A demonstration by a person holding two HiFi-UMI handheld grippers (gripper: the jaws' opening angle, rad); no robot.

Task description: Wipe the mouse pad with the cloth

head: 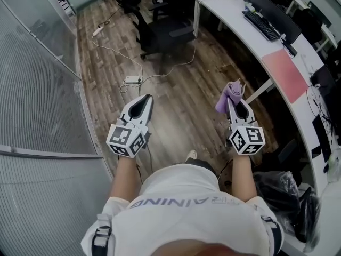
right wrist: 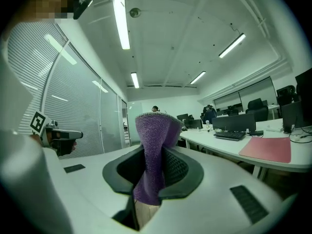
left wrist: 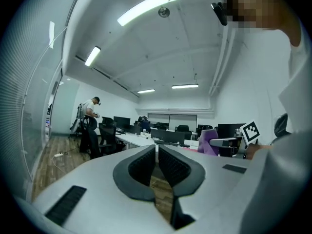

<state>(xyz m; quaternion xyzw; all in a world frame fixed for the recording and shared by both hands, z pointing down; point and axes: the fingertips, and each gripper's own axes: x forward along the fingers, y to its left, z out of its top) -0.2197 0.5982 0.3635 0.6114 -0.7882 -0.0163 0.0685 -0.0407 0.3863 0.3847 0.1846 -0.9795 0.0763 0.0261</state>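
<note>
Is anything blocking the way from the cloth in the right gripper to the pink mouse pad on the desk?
Nothing visible does. The right gripper holds the purple cloth over the floor beside the white desk; the pink mouse pad lies bare near its edge, the keyboard clear of it.

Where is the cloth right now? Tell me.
The purple cloth is pinched in the right hand-held gripper, at the head view's right, short of the pink mouse pad on the desk.
</note>
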